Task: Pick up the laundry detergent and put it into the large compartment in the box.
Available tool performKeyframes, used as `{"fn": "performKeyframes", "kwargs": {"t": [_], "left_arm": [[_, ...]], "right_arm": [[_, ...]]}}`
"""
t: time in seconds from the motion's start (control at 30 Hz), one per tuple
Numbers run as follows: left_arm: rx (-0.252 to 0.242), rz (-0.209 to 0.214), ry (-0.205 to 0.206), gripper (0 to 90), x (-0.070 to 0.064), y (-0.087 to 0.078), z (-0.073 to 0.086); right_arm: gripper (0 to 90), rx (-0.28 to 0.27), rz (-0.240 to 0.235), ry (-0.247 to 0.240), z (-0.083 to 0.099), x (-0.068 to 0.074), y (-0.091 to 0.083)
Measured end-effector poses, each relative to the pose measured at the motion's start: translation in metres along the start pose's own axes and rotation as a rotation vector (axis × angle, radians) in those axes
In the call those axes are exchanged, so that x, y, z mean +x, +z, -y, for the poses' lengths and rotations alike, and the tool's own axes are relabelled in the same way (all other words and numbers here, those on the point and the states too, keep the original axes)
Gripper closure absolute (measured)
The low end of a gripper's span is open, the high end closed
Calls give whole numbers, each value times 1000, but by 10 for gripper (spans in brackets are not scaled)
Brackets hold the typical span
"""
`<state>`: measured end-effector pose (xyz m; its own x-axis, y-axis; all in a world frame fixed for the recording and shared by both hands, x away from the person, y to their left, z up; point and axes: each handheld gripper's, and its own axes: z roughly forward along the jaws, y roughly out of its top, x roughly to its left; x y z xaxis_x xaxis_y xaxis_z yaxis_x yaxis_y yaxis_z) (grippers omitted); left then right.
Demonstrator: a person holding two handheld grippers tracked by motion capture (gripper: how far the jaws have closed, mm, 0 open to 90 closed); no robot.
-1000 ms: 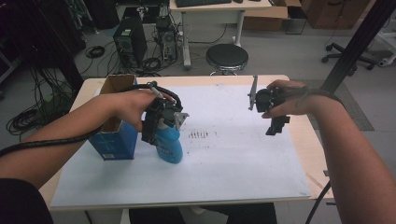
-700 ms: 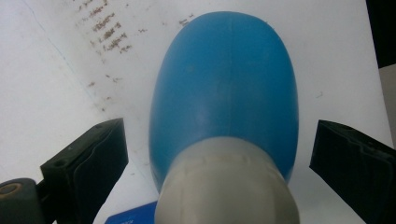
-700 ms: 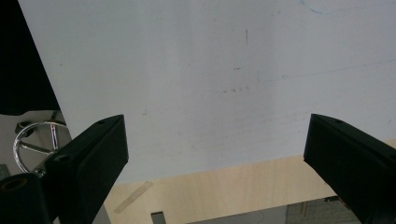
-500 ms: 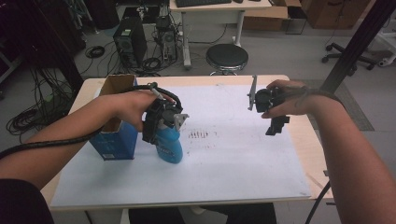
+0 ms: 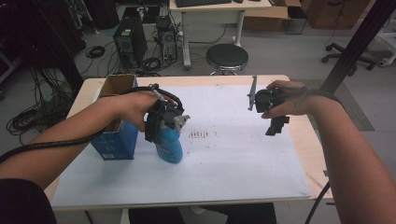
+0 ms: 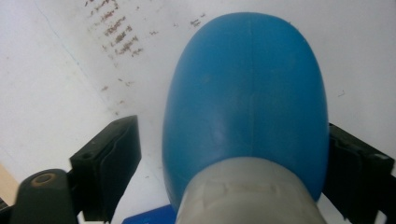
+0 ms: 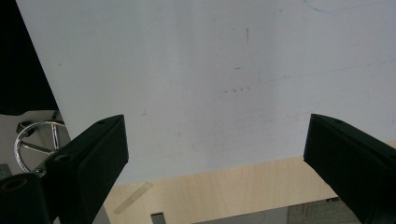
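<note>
The left gripper [image 5: 163,122], jaws wide, straddles the blue bottle [image 5: 169,144] beside the box [image 5: 116,119], apparently mid-grasp and needing to close next, while the right gripper [image 5: 271,109] hovers wide and empty.

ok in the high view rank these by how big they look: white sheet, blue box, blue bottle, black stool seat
1. white sheet
2. blue box
3. black stool seat and blue bottle: look alike; the stool stands farther off and the left gripper hides the bottle's top, so unranked.
</note>
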<state>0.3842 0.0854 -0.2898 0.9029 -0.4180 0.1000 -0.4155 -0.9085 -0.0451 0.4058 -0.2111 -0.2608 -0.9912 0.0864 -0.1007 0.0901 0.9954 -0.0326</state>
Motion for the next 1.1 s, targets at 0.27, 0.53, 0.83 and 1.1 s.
{"fn": "performKeyframes", "kwargs": {"t": [0.27,0.53,0.83,1.1], "left_arm": [[2,-6,2,179,-1,0,-1],[-3,-19,4,215,-2,1,-2],[16,-16,6,246,-2,3,-1],[11,-4,18,306,-3,3,-2]], "right_arm": [[63,-4,-3,0,2,-1,2],[63,-6,-6,-2,2,-1,5],[63,-5,-5,2,3,-2,5],[64,-2,-10,7,4,-2,7]]}}
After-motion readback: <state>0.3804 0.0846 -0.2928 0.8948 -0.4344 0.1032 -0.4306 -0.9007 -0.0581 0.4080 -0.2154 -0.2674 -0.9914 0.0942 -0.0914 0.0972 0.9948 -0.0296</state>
